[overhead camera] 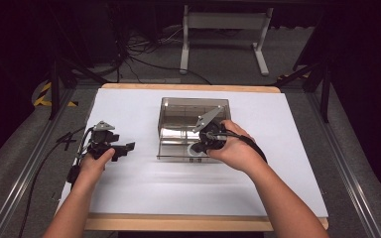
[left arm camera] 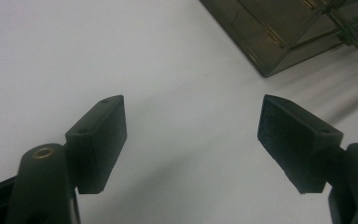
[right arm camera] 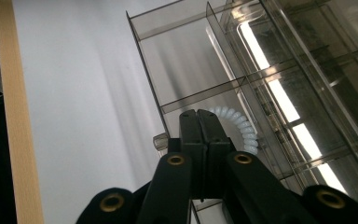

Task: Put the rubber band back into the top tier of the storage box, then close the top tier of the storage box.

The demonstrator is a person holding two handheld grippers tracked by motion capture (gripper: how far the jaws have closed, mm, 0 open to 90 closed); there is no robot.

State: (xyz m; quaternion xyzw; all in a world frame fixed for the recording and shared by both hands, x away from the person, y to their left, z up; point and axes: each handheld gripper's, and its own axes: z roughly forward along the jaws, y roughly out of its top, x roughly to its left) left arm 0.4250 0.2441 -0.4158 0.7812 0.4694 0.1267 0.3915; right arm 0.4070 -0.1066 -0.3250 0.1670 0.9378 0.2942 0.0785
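Coiled white ring (right arm camera: 242,127), a springy spiral band, lies inside the near compartment of the smoky clear organizer box (overhead camera: 178,111), close to the box's front wall. In the high view the ring (overhead camera: 192,149) shows as a pale curve just under the right gripper (overhead camera: 202,145). In the right gripper view the right gripper (right arm camera: 206,122) has its two black jaws pressed flat together, tips at the ring's near end; whether a strand of the coil is caught between the pads cannot be told, since the tips hide that spot. The box, split by clear dividers, stands on the white table top (overhead camera: 129,188), slightly back of its middle. Well apart to the left, the left gripper (overhead camera: 124,148) rests low over the bare sheet; in its own view the left gripper (left arm camera: 192,140) has its jaws spread wide with nothing between them.
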